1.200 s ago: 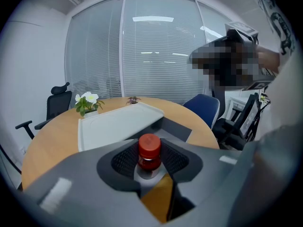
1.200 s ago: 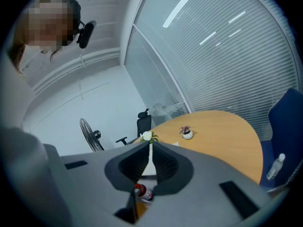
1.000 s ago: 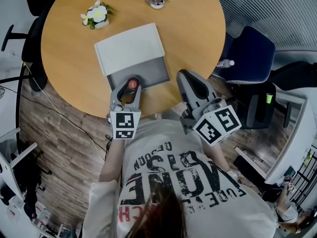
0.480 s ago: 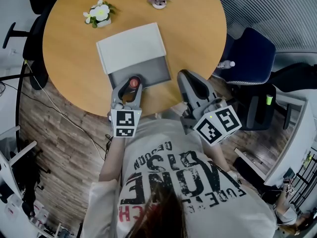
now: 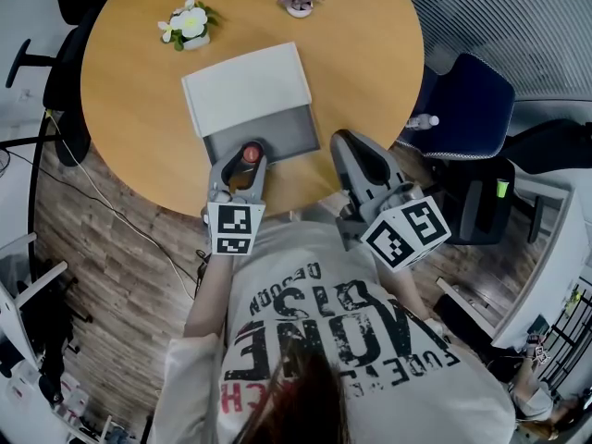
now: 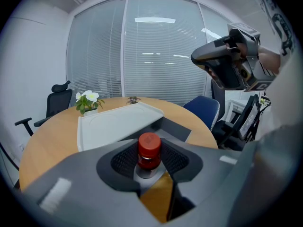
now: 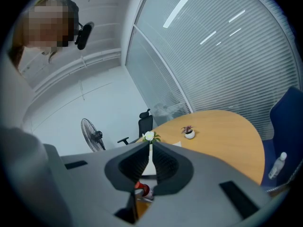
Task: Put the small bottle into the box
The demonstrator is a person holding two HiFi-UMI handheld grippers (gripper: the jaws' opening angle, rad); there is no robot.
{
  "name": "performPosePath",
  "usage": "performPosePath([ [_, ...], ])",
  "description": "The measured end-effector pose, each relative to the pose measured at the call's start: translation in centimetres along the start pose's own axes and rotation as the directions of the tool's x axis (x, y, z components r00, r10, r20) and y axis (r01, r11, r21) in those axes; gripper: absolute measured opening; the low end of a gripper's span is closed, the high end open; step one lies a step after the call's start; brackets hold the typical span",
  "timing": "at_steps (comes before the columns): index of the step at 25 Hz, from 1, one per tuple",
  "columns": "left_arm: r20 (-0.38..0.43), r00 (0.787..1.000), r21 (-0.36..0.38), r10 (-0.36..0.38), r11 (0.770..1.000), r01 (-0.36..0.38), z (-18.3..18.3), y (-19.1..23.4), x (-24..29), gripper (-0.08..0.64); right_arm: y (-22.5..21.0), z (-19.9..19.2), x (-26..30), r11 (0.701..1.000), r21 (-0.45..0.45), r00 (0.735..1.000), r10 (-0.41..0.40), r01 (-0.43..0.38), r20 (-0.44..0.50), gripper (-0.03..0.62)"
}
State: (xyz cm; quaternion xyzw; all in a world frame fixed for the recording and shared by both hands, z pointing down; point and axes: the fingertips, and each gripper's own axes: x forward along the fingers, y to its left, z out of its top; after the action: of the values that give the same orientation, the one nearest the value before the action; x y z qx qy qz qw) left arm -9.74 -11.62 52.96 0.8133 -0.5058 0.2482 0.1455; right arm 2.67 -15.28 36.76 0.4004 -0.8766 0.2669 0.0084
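Note:
A small bottle [image 5: 250,154] with a red cap [image 6: 149,144] stands upright between the jaws of my left gripper [image 5: 244,155], which is shut on it at the near edge of the box. The box [image 5: 277,137] is a shallow grey tray with its white lid [image 5: 245,89] folded open behind it, on the round wooden table [image 5: 129,128]. In the left gripper view the lid [image 6: 113,122] lies just past the bottle. My right gripper [image 5: 346,142] hovers at the table's near edge, right of the box, shut with nothing in it [image 7: 150,161].
A pot of white flowers [image 5: 188,28] and a small purple plant [image 5: 298,0] stand at the table's far side. A blue chair [image 5: 467,100] with a clear bottle [image 5: 421,119] on it is at the right. A black chair [image 5: 65,91] is at the left.

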Motion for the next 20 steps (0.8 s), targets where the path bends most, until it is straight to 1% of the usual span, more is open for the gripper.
performPosePath([
  [8, 0.004, 1.0, -0.006, 0.001, 1.0, -0.001, -0.21, 0.06, 0.19, 0.147, -0.21, -0.17, -0.01, 1.0, 0.003, 1.0, -0.003, 0.003, 0.001, 0.025],
  [16, 0.023, 1.0, -0.062, 0.018, 0.998, -0.016, -0.4, 0.37, 0.03, 0.155, -0.3, -0.08, -0.05, 1.0, 0.004, 1.0, -0.013, 0.013, 0.003, 0.024],
  [17, 0.023, 1.0, -0.068, 0.016, 0.998, -0.014, -0.39, 0.35, 0.06, 0.16, -0.35, -0.12, -0.05, 1.0, 0.004, 1.0, -0.015, 0.015, 0.002, 0.025],
  [20, 0.033, 0.999, -0.072, 0.005, 0.997, -0.002, -0.13, 0.19, 0.02, 0.213, -0.46, -0.29, -0.07, 1.0, 0.002, 1.0, -0.018, 0.018, 0.001, 0.023],
])
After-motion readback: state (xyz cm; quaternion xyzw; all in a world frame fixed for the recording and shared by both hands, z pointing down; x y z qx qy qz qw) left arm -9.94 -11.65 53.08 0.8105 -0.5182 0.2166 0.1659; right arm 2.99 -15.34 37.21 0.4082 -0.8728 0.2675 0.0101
